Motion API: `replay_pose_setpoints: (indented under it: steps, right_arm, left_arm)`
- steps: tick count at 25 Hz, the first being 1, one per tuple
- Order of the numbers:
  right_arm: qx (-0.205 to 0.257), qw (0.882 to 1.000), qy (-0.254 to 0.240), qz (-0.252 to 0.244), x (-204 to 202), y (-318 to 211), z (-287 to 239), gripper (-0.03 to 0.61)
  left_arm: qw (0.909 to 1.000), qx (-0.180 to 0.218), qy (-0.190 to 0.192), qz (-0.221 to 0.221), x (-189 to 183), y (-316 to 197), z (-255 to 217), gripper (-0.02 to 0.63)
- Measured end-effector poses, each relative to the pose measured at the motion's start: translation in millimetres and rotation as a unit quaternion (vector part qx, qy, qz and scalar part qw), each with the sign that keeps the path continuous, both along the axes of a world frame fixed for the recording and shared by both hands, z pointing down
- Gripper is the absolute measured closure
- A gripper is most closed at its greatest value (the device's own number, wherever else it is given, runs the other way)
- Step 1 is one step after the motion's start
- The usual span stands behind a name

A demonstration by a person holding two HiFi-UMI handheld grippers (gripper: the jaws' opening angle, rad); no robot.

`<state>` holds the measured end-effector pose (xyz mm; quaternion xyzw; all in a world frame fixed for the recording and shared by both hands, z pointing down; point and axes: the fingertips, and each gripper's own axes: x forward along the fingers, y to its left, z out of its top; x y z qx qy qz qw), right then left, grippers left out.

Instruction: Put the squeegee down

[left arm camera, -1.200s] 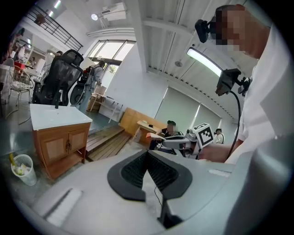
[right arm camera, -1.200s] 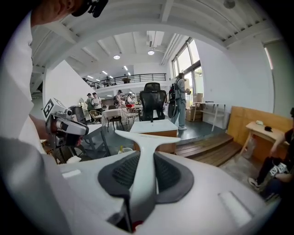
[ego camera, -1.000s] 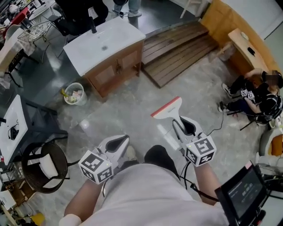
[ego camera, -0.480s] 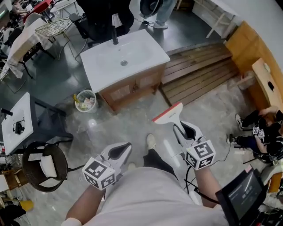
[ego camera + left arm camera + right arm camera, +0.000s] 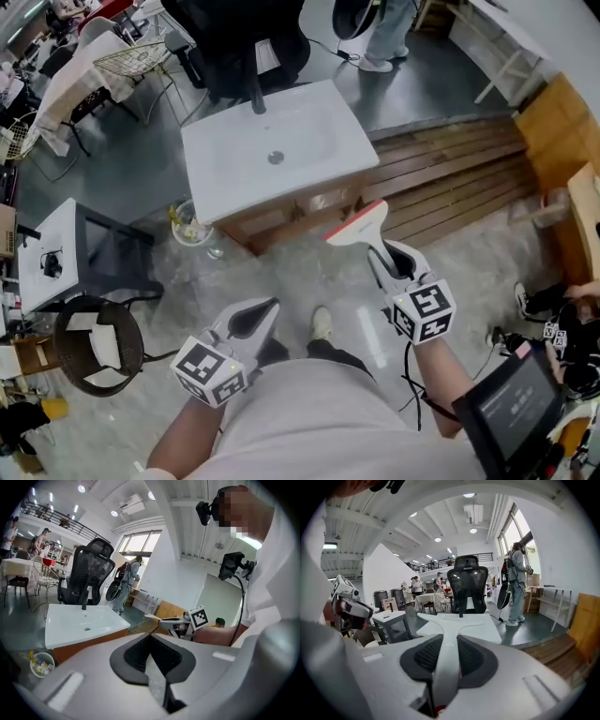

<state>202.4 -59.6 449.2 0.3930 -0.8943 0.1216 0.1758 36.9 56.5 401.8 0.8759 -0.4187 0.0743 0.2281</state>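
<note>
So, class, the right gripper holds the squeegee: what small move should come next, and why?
Probably carry the squeegee forward over the white sink top: the right gripper is shut on its handle, and the blade hangs in the air just short of that surface.

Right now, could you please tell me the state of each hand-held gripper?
Left hand-held gripper: closed, holding nothing.
Right hand-held gripper: closed on the squeegee, by its handle.
</note>
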Motion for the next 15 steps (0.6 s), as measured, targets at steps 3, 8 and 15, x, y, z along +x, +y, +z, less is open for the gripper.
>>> replay_pose_setpoints:
  steps: [3, 8, 15]
  right_arm:
    - [-0.011, 1.0, -0.004, 0.003, -1, -30, 9, 0.486]
    - [-0.022, 1.0, -0.004, 0.02, -14, -75, 22, 0.486]
    - [-0.026, 0.998, 0.011, 0.064, -48, -147, 34, 0.486]
  left_arm:
    - [0.9999, -0.005, -0.001, -0.012, -3, -20, 0, 0.611]
    - [0.9997, -0.005, 0.002, -0.025, -27, -53, 0, 0.611]
    - [0.9997, 0.012, 0.018, -0.008, -80, -112, 1, 0.611]
